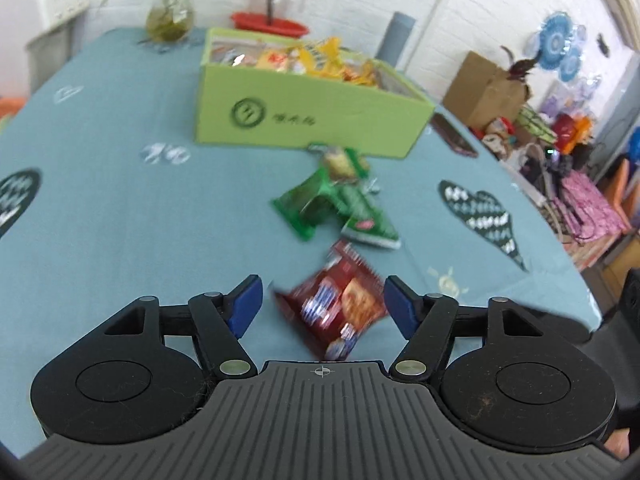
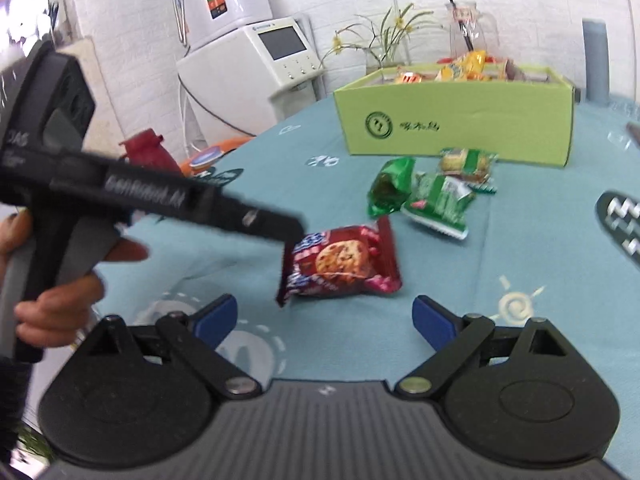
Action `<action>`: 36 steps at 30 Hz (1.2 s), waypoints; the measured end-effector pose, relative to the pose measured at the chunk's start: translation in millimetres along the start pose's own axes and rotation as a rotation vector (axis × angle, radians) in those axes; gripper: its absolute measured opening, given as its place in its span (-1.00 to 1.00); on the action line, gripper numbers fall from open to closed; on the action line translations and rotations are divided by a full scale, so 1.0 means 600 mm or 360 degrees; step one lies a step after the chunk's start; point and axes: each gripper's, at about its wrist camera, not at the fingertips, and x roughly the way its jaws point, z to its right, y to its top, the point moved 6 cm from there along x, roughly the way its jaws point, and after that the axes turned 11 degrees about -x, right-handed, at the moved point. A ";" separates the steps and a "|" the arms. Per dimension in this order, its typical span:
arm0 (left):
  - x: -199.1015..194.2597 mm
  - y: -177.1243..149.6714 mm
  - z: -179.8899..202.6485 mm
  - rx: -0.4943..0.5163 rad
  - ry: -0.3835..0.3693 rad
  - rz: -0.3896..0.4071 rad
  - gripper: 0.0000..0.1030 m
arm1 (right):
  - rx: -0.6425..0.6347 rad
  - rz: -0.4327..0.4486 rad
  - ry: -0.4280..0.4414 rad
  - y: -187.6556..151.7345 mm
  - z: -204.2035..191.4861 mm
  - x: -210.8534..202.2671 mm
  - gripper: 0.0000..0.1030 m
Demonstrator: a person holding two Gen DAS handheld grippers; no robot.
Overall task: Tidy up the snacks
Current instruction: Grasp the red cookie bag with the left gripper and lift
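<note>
A red cookie packet (image 1: 338, 312) lies on the teal tablecloth between the open fingers of my left gripper (image 1: 323, 304), not clamped. In the right wrist view the same packet (image 2: 342, 264) lies just ahead of my open, empty right gripper (image 2: 325, 316), with the left gripper's tip (image 2: 280, 226) at the packet's left end. Several green snack packets (image 1: 340, 200) (image 2: 432, 190) lie between the red packet and a light green cardboard box (image 1: 304, 120) (image 2: 460, 120) that holds yellow and orange snacks.
A phone (image 1: 454, 134) lies right of the box. A glass vase with a plant (image 1: 168, 20), a red dish (image 1: 270, 24) and a clear jug (image 2: 472, 24) stand behind the box. White appliances (image 2: 256, 52) stand past the table's left edge.
</note>
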 end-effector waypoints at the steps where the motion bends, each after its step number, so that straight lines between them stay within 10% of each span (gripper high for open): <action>1: 0.015 0.009 0.002 0.0010 -0.0001 -0.0028 0.01 | 0.0007 0.0001 0.0017 0.000 -0.003 0.005 0.81; 8: 0.070 0.005 -0.015 0.0010 -0.0004 -0.0218 -0.32 | -0.0069 -0.0060 0.0003 0.008 -0.015 0.043 0.82; 24: 0.051 -0.017 -0.019 -0.0058 -0.0023 -0.0183 -0.21 | -0.0120 -0.0045 -0.0100 0.016 -0.019 0.062 0.80; 30: 0.045 -0.024 -0.013 -0.0041 -0.0052 -0.0164 -0.62 | -0.0154 -0.0019 -0.0153 0.022 -0.021 0.066 0.20; 36: 0.006 0.036 0.019 -0.0013 -0.0086 -0.0005 -0.62 | -0.0236 0.0119 -0.0203 0.084 -0.014 0.036 0.18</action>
